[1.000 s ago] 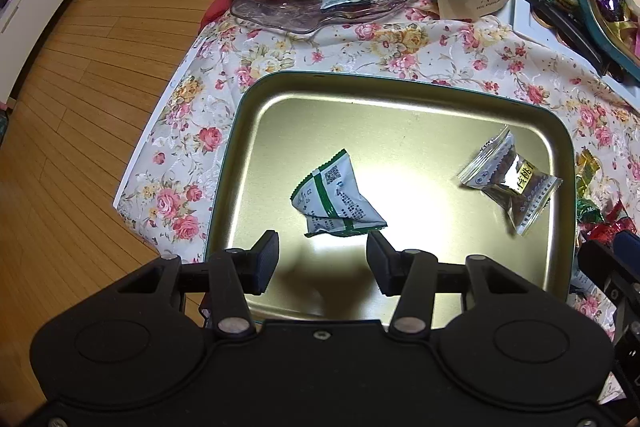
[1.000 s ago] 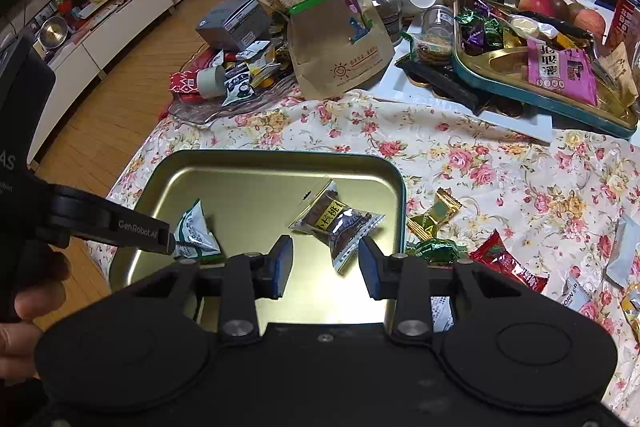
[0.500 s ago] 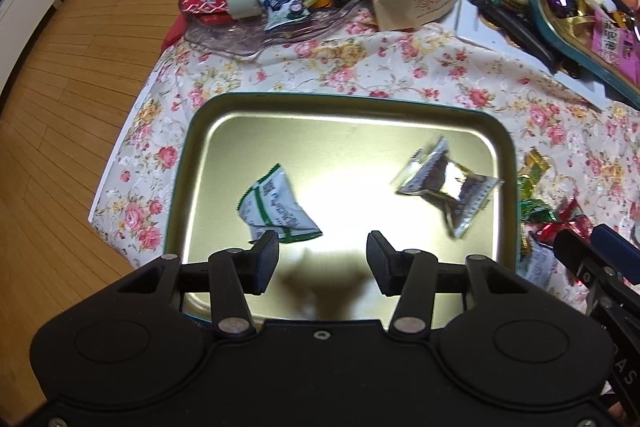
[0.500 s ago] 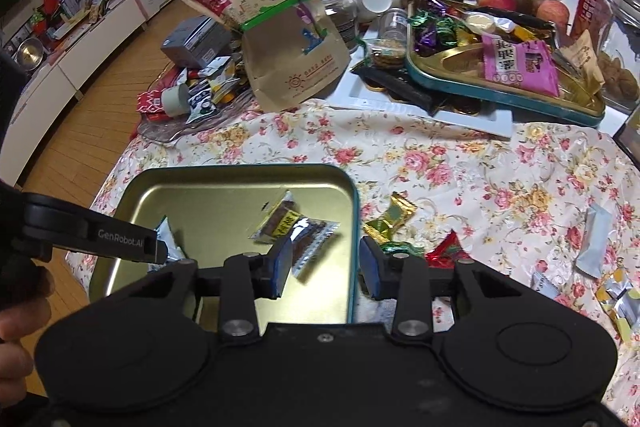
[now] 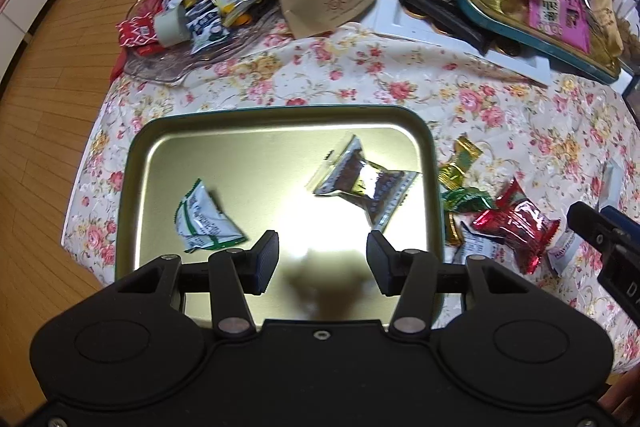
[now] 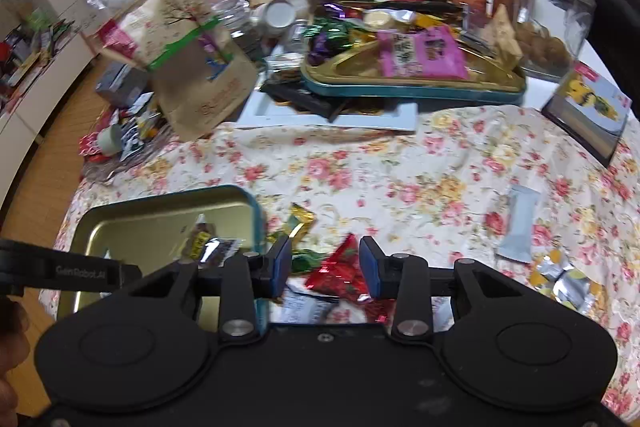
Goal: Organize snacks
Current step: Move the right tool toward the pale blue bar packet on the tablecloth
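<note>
A gold tray with a teal rim (image 5: 136,163) lies on the flowered cloth and holds a green-and-white packet (image 5: 208,219) and a brown-and-silver packet (image 5: 364,183). My left gripper (image 5: 322,259) hangs open over the tray's near part, with nothing between its fingers. Right of the tray lie a gold candy (image 5: 460,163), a green candy (image 5: 468,199) and a red candy (image 5: 516,223). My right gripper (image 6: 323,267) is open above the red candy (image 6: 340,271), which lies on the cloth below its jaws. The tray (image 6: 160,211) sits to its left.
A pale stick packet (image 6: 518,227) and silver wrappers (image 6: 564,279) lie on the cloth to the right. At the back stand a brown paper bag (image 6: 200,83), a full teal tray (image 6: 412,87), a glass dish of snacks (image 5: 188,27) and a clear jar (image 6: 556,7).
Both grippers have moved to the right across the table. The right one has gone from over the tray to over the loose candies beside it. Neither gripper's opening has changed.
</note>
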The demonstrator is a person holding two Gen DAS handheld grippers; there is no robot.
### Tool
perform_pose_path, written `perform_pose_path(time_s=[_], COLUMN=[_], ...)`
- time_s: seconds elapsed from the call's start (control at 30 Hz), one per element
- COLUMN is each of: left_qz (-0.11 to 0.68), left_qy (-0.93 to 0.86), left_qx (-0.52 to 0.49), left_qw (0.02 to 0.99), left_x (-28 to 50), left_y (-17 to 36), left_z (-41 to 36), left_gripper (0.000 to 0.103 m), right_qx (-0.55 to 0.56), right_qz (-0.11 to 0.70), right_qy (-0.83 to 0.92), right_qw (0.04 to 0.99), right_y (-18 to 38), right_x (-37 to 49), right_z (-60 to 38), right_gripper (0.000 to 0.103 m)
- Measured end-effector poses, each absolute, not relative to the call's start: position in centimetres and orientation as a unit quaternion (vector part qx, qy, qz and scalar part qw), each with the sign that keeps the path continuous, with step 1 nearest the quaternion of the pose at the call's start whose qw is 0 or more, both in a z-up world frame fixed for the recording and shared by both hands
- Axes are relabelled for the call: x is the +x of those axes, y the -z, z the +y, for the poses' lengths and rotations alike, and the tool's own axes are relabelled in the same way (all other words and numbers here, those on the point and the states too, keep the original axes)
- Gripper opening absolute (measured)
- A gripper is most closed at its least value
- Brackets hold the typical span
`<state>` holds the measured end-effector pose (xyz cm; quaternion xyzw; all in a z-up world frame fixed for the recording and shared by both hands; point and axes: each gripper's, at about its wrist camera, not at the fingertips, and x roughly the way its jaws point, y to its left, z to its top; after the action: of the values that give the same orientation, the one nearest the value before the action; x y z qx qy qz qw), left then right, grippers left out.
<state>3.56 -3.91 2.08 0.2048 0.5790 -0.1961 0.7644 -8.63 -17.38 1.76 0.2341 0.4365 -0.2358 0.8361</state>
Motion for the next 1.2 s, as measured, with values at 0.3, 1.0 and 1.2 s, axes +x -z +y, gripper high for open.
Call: perform_pose_path(time_s=[0.3,1.0,1.2], left_qz=[0.582,0.598,0.602], left_qy=[0.219,0.265,0.277], left_qx=[0.227,0.268,0.265], left_qw=[0.749,0.708,0.701], left_x=[1.8,-2.2,-2.6], left_y=[-1.1,1.2,1.1], left_z=[-7.2,-12.5,-13.0], left_gripper=[0.056,0.056,0.056], right_qx=[0.255,0.297,0.349], right_qz=[0.437,0.45,0.447], right_qy=[0.281,0.386,0.413], right_qw=[0.815,0.748,0.713], right_y=[-0.9,2.2,3.4], right_x=[-11.7,-19.9,-22.2], right_z=[-21.0,-29.3,-32.0], right_gripper=[0.04,0.04,0.04])
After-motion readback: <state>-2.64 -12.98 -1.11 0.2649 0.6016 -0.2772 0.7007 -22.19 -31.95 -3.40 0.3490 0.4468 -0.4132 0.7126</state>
